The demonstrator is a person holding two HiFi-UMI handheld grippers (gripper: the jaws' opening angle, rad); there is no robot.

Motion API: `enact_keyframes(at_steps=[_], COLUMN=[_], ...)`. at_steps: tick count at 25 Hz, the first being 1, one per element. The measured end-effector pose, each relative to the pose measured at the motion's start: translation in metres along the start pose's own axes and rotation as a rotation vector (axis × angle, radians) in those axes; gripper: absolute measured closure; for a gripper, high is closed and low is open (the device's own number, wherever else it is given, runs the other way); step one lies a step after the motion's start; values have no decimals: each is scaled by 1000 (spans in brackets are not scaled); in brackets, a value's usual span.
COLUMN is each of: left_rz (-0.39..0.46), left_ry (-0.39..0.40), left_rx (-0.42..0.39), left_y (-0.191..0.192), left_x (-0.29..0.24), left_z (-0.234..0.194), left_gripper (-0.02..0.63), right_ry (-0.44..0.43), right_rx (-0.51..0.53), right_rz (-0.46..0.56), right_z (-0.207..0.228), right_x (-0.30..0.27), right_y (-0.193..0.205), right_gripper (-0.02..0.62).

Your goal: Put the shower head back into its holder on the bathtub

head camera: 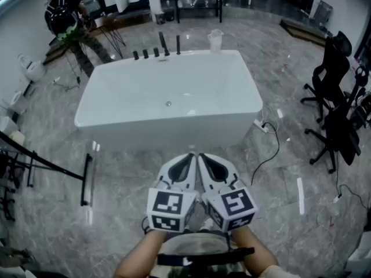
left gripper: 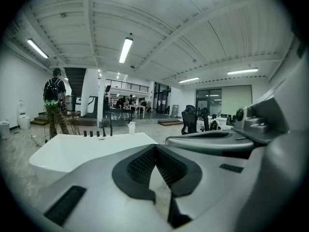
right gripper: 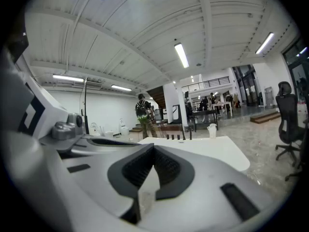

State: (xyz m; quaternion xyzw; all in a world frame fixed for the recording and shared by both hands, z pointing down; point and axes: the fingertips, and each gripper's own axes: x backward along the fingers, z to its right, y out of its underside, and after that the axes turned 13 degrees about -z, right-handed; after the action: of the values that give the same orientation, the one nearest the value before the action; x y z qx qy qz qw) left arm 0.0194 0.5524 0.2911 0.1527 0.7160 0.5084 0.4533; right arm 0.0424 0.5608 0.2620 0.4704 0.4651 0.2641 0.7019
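Jaws are seen pressed together with nothing between them on both the left gripper [left gripper: 155,147] and the right gripper [right gripper: 153,147]. Only in the head view are the two shown held side by side, well short of the bathtub [head camera: 116,106], whose drain [head camera: 168,103] is seen there alone. The shower head cannot be told apart at this size (a row of black fittings [head camera: 155,51] is seen on the far rim, the taller two at its right end, one tilted), and the ceiling lights [left gripper: 125,50] are shown only by the gripper views.
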Motion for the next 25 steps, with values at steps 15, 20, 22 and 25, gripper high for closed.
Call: enact_keyframes(at_steps=[15,20,22,25], left_rz=[-9,-13,-13,-13], left_ry=[-21,-34,-38,-41], left_rx=[-19,-25,-24,-23], left_y=[-6,-12,-16,-24], left_x=[-22,-39,-47,-60], left_z=[11,22,24,21], left_gripper=[597,597,597,597], right_ry=[-19,-35,-30,-23], right_rx=[5,-8,1,5], right_rz=[12,7,4,7], right_z=[24,45,54,68], right_x=[-5,-4,-5,-14], right_y=[12,13,11,6], right_gripper=[588,588,588,588])
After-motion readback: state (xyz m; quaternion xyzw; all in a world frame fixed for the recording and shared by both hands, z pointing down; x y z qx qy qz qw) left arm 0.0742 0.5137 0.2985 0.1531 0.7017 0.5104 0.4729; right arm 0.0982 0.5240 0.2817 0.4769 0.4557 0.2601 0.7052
